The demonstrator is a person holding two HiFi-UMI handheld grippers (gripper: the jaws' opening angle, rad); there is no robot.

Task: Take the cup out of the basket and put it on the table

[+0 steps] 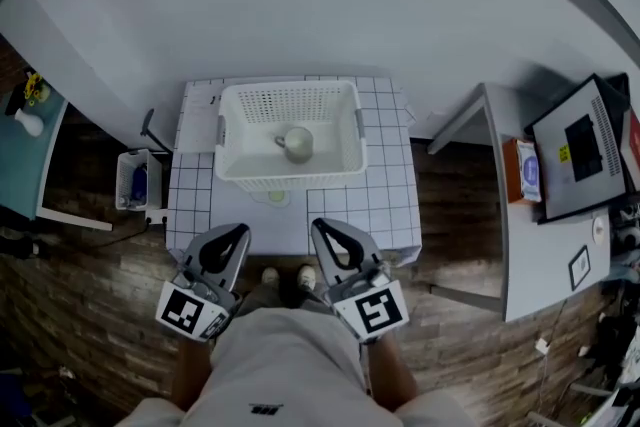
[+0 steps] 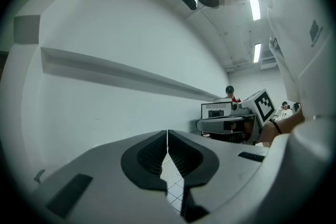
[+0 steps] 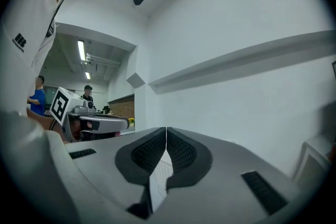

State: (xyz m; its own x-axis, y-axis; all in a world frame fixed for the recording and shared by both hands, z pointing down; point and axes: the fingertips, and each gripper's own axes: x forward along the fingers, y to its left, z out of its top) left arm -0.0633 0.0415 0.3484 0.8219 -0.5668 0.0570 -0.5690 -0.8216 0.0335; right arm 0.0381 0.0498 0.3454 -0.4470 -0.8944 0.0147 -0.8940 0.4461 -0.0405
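Observation:
A pale cup lies inside a white slatted basket on the white tiled table, seen in the head view. My left gripper and right gripper hover at the table's near edge, well short of the basket, both shut with nothing in them. In the left gripper view the jaws of the left gripper meet, with a strip of tiled table showing below them. The right gripper shows the same in its own view, tips touching. Neither gripper view shows the cup.
A small green spot lies on the table in front of the basket. A white bin stands on the floor at the left. A grey desk with a monitor stands at the right. A white wall runs behind the table.

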